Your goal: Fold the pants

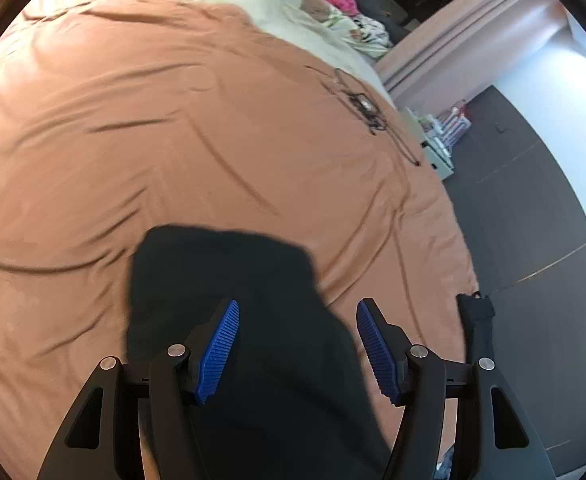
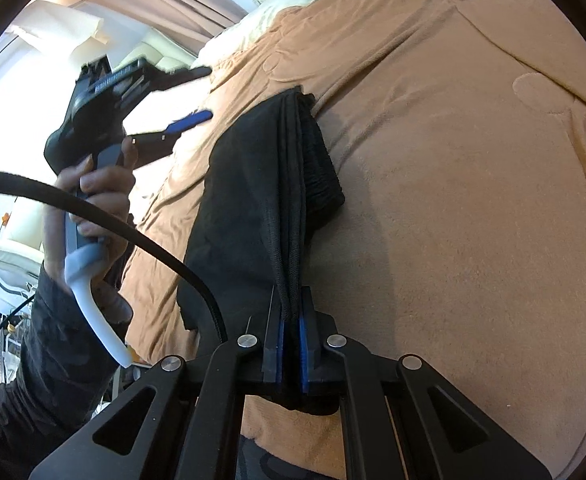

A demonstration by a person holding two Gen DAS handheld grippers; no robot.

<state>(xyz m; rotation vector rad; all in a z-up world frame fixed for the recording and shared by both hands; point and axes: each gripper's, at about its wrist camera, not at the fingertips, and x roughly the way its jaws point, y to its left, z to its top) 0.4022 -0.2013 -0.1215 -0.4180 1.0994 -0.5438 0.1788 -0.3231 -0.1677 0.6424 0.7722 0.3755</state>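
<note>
Lying folded on blanket [image 2: 453, 160], black pants [image 2: 253, 184], layered edges clamped in right tongs [image 2: 289, 344].

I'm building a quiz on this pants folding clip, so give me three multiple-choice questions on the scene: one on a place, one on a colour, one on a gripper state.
1. Where do the folded black fabric pants lie?
A. on the brown plush bed cover
B. on the floor
C. on a chair

2. What colour are the gripper pads?
A. red
B. blue
C. white

3. How is the right gripper?
A. wide open
B. shut on nothing
C. shut on the pants

Answers:
1 A, the pants rest on the cover.
2 B, the ribbed pads are blue.
3 C, its pads clamp the stacked fabric edges, while the left gripper stands open above the pants.
</note>
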